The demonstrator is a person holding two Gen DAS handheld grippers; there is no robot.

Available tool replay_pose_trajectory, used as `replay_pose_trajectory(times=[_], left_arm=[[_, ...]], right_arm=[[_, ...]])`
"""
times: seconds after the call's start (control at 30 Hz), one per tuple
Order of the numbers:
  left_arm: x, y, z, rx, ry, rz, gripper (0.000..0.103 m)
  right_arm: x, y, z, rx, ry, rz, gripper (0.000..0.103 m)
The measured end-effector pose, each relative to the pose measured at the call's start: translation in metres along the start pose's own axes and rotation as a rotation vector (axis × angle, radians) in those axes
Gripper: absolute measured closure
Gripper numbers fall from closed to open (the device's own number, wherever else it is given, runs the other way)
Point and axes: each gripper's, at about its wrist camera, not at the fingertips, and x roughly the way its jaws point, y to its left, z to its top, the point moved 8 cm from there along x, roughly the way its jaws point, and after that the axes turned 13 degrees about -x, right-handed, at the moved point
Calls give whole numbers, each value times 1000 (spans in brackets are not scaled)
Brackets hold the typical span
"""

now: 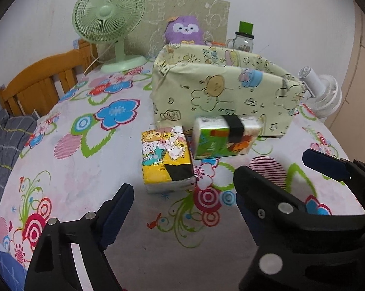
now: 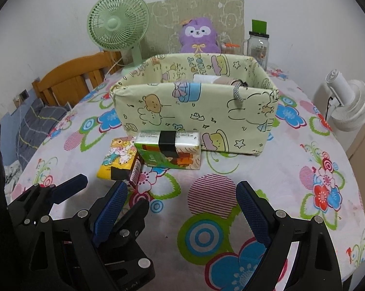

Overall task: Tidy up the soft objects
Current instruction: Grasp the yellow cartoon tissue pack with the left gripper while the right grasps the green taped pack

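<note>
On the bench (image 1: 85, 194), covered with a flowered cloth, two soft tissue packs lay side by side just in front of a pale green fabric storage box (image 1: 221, 97). The yellow cartoon pack (image 1: 164, 157) stood nearest the left claw (image 1: 182, 201), a black patch of tape on its lower corner. Beside it, on the right, the green pack (image 1: 221, 137) was banded by a black strip across its middle and sat close against the box's front wall; whether the two packs touched could not be told.

The left claw hovered low over the cloth with its jaws spread wide and nothing between them, the yellow pack ahead of the gap. In the right wrist view the right claw (image 2: 181, 208) was likewise spread wide and empty, above the cloth and short of both packs. The left claw showed there at lower left, close beside the right claw's left finger.

From the right wrist camera, the box (image 2: 197, 111) stood open at the top, and some pale rolled items lay inside near its right end, too small to name. The green pack (image 2: 169, 149) rested before the box's front wall, and the yellow pack (image 2: 117, 161) lay to its left, tilted.

Behind the box stood a green desk fan (image 2: 118, 24), a purple plush toy (image 2: 198, 35) against a printed board, and a glass jar with a green lid (image 2: 259, 46). A white fan (image 2: 350, 104) stood at the right edge of the bench, and a wooden bed frame (image 2: 70, 77) rose to the left.
</note>
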Motion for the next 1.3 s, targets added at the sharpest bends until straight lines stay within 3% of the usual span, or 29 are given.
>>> replay_pose_trajectory(times=[0.3,0.57,0.77,1.3], left_arm=[[26,7,11,-6,36,30,27],[34,9,14,-1,48,28,46],[34,12,17,-12,46,7,49],[29,28,29,3,15,39,51]], right_arm=[[20,-7,4,26,31,-1,10],[30,-9,10,26,44,15,10],[36,-3,16,12,49,14,10],[55,18,29,-4,65,19,10]])
